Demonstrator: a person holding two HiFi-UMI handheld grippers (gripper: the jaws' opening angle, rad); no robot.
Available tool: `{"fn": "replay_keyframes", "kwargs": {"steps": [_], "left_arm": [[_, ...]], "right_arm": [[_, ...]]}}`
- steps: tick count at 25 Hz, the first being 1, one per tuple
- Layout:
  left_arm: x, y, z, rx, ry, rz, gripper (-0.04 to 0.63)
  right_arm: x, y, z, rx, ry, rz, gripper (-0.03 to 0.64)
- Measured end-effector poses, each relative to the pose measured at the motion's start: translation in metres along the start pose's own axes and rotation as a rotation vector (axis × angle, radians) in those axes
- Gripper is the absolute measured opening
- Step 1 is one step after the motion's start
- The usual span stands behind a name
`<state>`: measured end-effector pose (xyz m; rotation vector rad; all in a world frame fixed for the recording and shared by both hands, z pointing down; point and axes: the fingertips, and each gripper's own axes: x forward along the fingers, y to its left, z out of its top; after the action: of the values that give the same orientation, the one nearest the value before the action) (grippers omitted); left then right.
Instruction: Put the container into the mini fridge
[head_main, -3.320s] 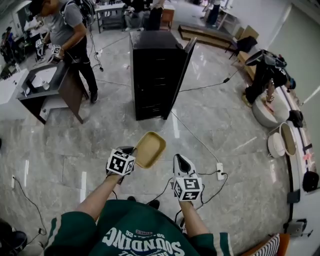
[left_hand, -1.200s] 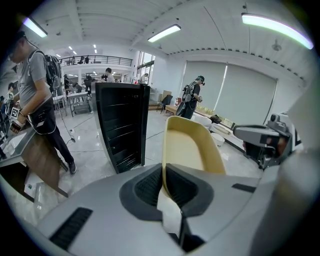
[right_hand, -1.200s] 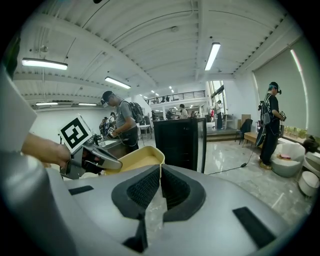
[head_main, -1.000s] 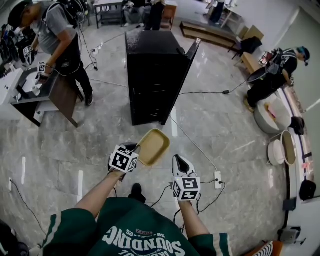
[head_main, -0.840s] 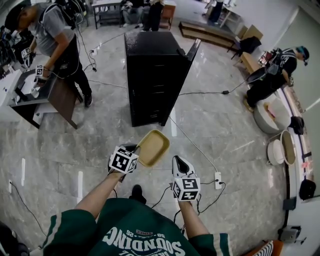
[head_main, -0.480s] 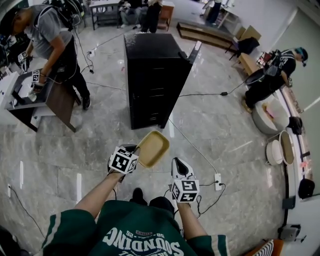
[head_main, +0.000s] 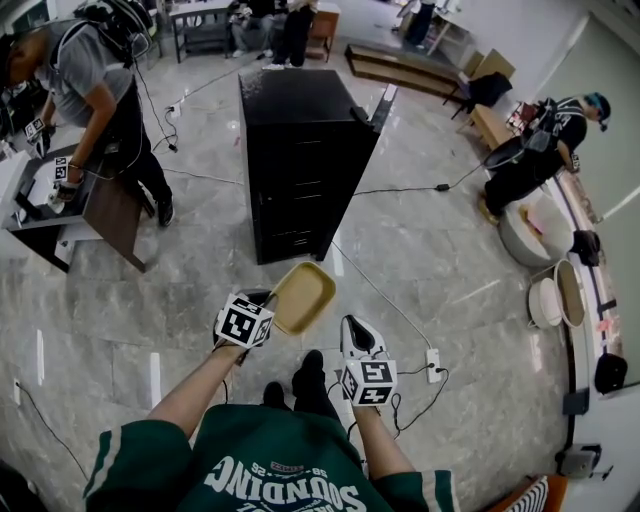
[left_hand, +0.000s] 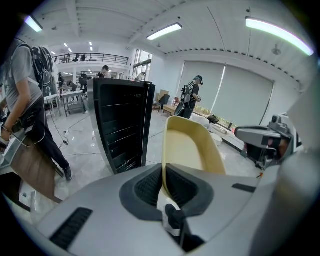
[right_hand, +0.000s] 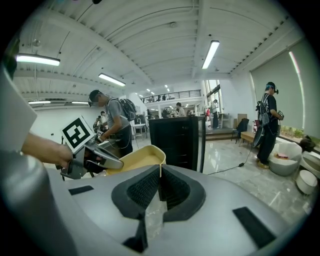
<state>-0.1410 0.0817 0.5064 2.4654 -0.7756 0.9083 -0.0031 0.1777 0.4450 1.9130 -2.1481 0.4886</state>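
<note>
left gripper (head_main: 258, 301): clamped on container (head_main: 303, 297) rim, container jutting forward | right gripper (head_main: 355, 327): jaws together, empty

The mini fridge (head_main: 300, 160) stands ahead of us on the floor (head_main: 200, 290), its door (head_main: 372, 112) swung out at its right side. Between the fridge and us we carry the container (head_main: 302, 297), its near edge clamped in the left tool (head_main: 268, 300). The right tool (head_main: 352, 325) hangs right of the container, apart from it. Left of the fridge stands a desk (head_main: 105, 215) with a person (head_main: 90, 85) bent over it. Right of the fridge, well apart, another person (head_main: 540, 150) stands beside a basin (head_main: 528, 232).
</note>
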Motion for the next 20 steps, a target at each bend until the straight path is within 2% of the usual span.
{"fn": "replay_keyframes", "kwargs": {"steps": [20], "left_arm": [[0.064,0.032,0.050,-0.044,0.040,0.013,0.025]], "right_arm": [[0.077,-0.046,0.021,0.009,0.042,0.056,0.035]]}}
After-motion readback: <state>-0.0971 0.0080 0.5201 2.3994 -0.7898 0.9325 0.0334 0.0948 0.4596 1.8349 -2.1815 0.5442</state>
